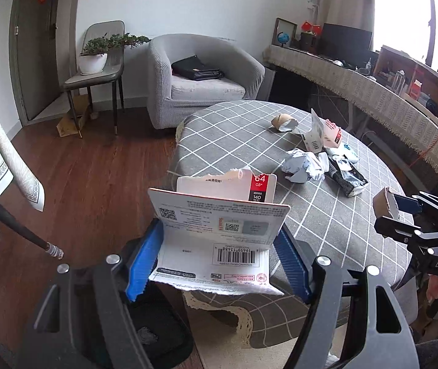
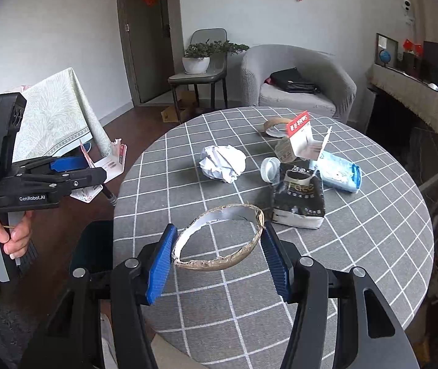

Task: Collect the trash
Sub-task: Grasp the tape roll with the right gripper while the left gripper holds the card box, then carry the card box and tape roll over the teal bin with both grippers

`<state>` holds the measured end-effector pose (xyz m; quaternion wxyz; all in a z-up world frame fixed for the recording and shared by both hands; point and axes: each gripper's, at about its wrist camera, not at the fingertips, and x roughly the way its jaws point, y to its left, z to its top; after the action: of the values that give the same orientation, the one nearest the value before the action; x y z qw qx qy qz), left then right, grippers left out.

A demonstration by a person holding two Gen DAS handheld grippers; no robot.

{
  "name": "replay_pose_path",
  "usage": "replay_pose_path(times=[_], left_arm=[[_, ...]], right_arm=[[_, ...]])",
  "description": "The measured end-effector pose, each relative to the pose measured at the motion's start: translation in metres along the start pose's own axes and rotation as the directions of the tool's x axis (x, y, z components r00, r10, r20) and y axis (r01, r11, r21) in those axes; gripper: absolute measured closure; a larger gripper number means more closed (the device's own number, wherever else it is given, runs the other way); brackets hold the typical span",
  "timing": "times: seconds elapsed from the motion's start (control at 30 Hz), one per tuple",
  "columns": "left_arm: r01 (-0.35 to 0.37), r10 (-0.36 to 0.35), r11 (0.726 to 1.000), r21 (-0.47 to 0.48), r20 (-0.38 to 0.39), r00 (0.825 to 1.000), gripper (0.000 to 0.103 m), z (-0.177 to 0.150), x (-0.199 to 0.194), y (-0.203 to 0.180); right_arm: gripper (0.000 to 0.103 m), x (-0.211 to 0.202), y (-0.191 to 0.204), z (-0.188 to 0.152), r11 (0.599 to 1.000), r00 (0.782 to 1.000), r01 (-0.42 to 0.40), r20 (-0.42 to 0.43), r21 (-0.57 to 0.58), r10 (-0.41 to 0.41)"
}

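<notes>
I hold left tongs (image 1: pixel 219 258) clamped on torn card packaging (image 1: pixel 219 230) off the worktop (image 2: pixel 372 246) edge, above a dark bin (image 1: pixel 157 332) | right tongs (image 2: pixel 219 261) pinch the cardboard ring (image 2: pixel 219 240) over the worktop, likely binned next | remaining litter mid-worktop

So the crumpled paper ball (image 2: pixel 222 163) is sitting mid-surface (image 2: pixel 372 246), with the pouches (image 2: pixel 300 198) lying just right of it and a cardboard ring (image 2: pixel 275 126) lying behind those. The left tool (image 2: pixel 96 170) is hanging off the surface's left edge, over the floor (image 1: pixel 90 184). An armchair (image 2: pixel 299 77) is standing behind it all.
</notes>
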<state>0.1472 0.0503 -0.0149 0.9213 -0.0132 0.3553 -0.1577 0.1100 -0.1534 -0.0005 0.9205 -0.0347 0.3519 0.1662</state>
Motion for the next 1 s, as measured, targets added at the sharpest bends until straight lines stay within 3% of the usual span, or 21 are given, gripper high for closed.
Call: replay_pose_path(times=[0.53, 1.0], left_arm=[[-0.129, 0.127, 0.990, -0.049, -0.043, 0.991, 0.028, -0.033, -0.014, 0.071], [-0.184, 0.164, 0.974, -0.131, -0.147, 0.975, 0.028, -0.072, -0.009, 0.139]], right_arm=[[0.046, 0.027, 0.068, 0.023, 0.993, 0.993, -0.117, 0.013, -0.010, 0.117], [0.046, 0.064, 0.151, 0.046, 0.968, 0.971, -0.238, -0.007, -0.075, 0.238]])
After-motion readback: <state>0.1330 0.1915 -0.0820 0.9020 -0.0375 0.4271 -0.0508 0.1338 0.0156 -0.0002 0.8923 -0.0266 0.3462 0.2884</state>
